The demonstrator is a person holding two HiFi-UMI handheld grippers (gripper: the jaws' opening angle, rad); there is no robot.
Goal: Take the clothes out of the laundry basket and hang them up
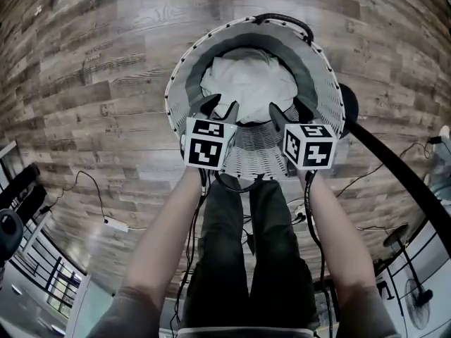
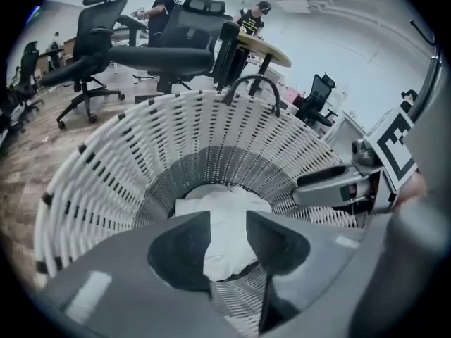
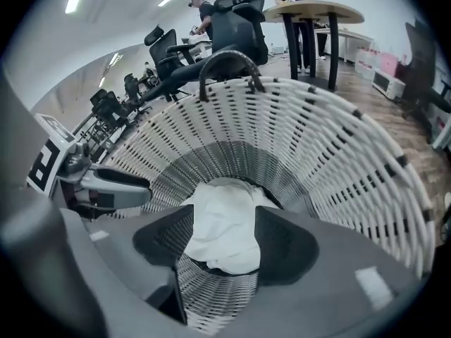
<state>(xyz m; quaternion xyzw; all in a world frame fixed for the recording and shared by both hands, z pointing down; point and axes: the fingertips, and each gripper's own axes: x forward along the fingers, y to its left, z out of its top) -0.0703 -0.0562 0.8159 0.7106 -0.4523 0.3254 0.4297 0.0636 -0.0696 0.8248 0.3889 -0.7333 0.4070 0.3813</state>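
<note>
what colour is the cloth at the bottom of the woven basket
White. The crumpled cloth shows best in the head view.

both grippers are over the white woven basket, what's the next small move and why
Probably lower the right gripper straight down into the white woven laundry basket toward the crumpled white garment. It and the left gripper hover open and empty near the rim, while the garment lies at the bottom.

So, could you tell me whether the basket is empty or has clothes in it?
Not empty: a crumpled white garment lies at the bottom of the basket. The left gripper and right gripper hang open above it.
</note>
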